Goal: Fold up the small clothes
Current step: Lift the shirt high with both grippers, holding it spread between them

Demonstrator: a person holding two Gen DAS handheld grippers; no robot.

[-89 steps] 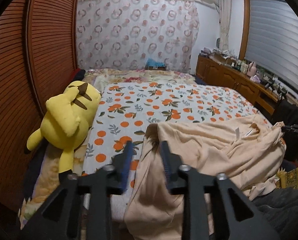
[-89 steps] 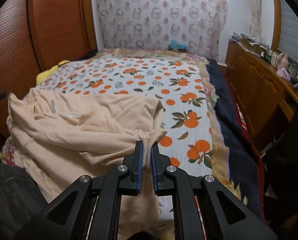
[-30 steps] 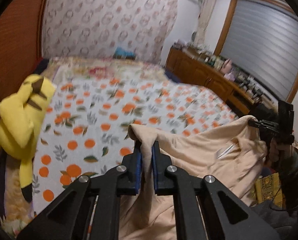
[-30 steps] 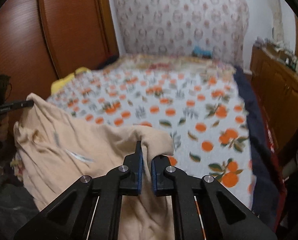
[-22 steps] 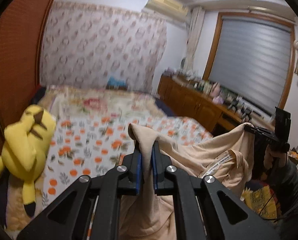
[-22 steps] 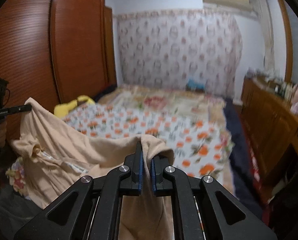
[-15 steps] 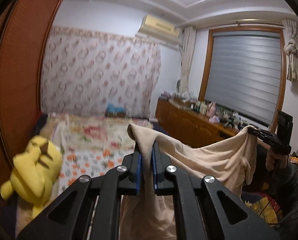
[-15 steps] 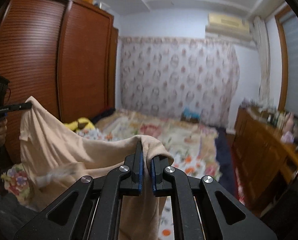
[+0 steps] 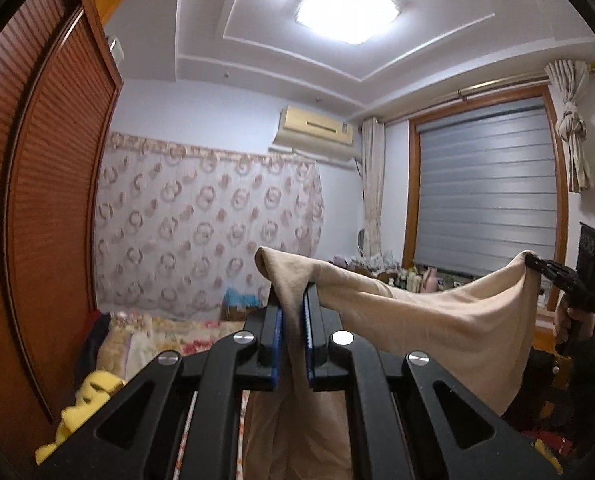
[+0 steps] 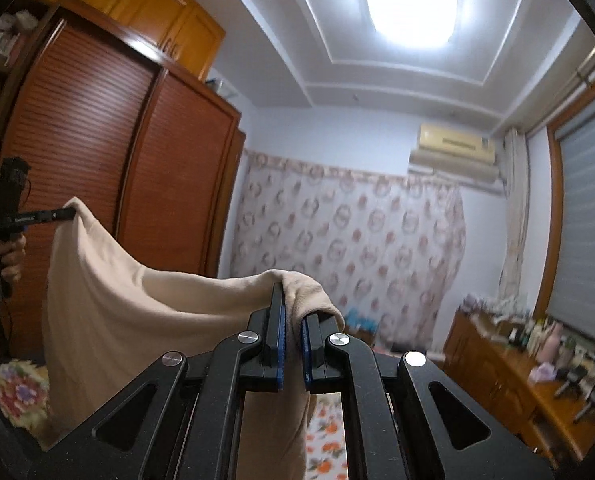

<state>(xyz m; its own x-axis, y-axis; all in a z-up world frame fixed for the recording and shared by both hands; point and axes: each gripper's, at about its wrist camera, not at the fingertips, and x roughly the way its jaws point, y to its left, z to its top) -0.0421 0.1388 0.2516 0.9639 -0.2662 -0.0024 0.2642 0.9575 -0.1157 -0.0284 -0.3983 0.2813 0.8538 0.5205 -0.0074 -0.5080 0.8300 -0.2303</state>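
A: Start at the left gripper [image 9: 292, 320]; we have its jaws pressed onto a bunched corner of the beige garment [image 9: 437, 320], with a nub of cloth poking up above the fingertips; the rest of that corner drops straight down between the fingers.

B: And the right gripper [image 10: 291, 322] is pinching the other corner the same way; cloth folds over the top of the right-hand finger; from the left wrist view we see that gripper again at the far end of the cloth, a hand around its handle.

A: So the garment hangs in the air between our two grippers, sagging in the middle, well above the bed [image 9: 169, 328]; nothing of it rests flat as far as we can see.

B: On progress, we judge this as early; the piece is lifted and spread, but no fold shows in it; laying it down, folding it over and squaring it all seem left to do.

A: Counts, then: two grippers, both gripping; one garment in hand; we see no second piece of clothing, folded or waiting, though most of the bed is hidden below the frame.

B: Further out: one yellow plush toy [image 9: 85, 408] at the bed's left edge; one ceiling light [image 10: 411, 10]; one air conditioner [image 10: 455, 152]; one wooden wardrobe [image 10: 137, 152] with slatted doors.
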